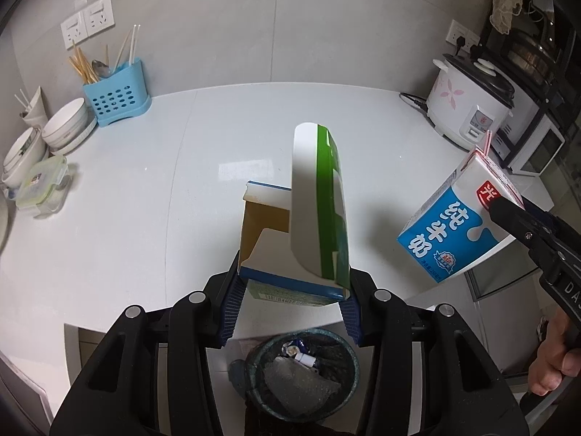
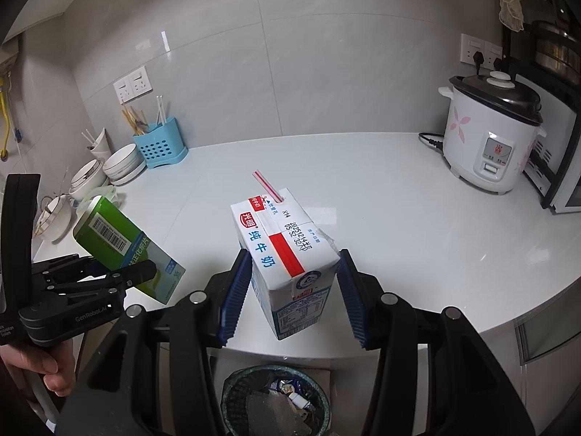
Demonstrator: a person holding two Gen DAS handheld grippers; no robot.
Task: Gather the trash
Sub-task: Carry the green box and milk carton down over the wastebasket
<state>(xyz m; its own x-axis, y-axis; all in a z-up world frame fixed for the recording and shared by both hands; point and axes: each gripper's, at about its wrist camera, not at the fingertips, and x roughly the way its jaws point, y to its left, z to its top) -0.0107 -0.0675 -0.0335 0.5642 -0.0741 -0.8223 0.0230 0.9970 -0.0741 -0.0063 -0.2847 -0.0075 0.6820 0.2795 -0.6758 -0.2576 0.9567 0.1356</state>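
The left gripper (image 1: 288, 299) is standing about half open, its blue ribbed pads pressing on the lower end of a green-and-white box (image 1: 316, 210) with its top flap open, holding it clear of the white surface (image 1: 145, 189). The right gripper (image 2: 296, 292) is likewise about half open and is clamping a blue-and-white milk carton (image 2: 287, 261) by its two sides; a red-striped straw (image 2: 267, 185) is sticking out of the carton's top. Both cartons are hanging in the air near the front edge of the surface, the milk carton to the right of the green box.

Below the edge, a dark trash bin (image 1: 303, 374) is sitting on the floor, showing between the fingers of each gripper, with crumpled foil and scraps already lying inside.

At the back left of the surface a blue utensil holder (image 1: 116, 100) with chopsticks is standing beside stacked white bowls (image 1: 67, 127) and a clear lidded container (image 1: 41, 185). A white rice cooker (image 2: 492, 138) with pink flowers is sitting at the back right, plugged into the wall.
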